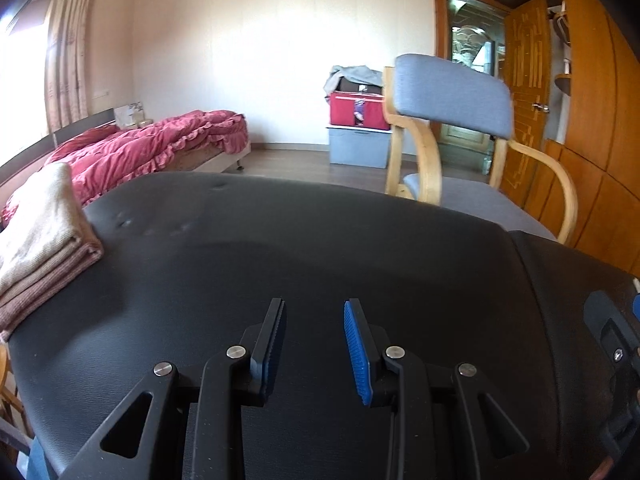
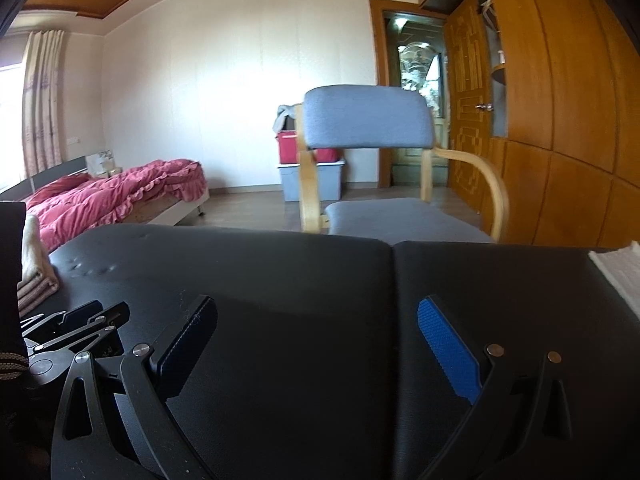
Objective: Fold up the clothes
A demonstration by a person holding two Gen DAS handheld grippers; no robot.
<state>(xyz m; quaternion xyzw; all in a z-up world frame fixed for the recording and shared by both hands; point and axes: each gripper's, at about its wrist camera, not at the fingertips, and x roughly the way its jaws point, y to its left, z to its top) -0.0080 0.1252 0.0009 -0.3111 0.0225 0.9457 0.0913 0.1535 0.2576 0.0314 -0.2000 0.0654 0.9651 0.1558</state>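
Observation:
A folded beige and pink garment (image 1: 44, 232) lies at the left end of the black padded table (image 1: 320, 240); the right wrist view shows the garment (image 2: 36, 268) at its far left. My left gripper (image 1: 315, 302) hovers over the bare black padding to the right of the garment, its jaws apart with nothing between them. My right gripper (image 2: 319, 300) stands wide open over the seam of the table (image 2: 280, 264), also with nothing in it. A strip of pale cloth (image 2: 624, 268) shows at the table's right edge.
A blue-cushioned wooden armchair (image 2: 368, 120) stands just beyond the table's far edge. Further back are a bed with a red quilt (image 1: 140, 148), a red box on a grey bin (image 1: 360, 128), and a wooden wardrobe and door (image 2: 540, 100) on the right.

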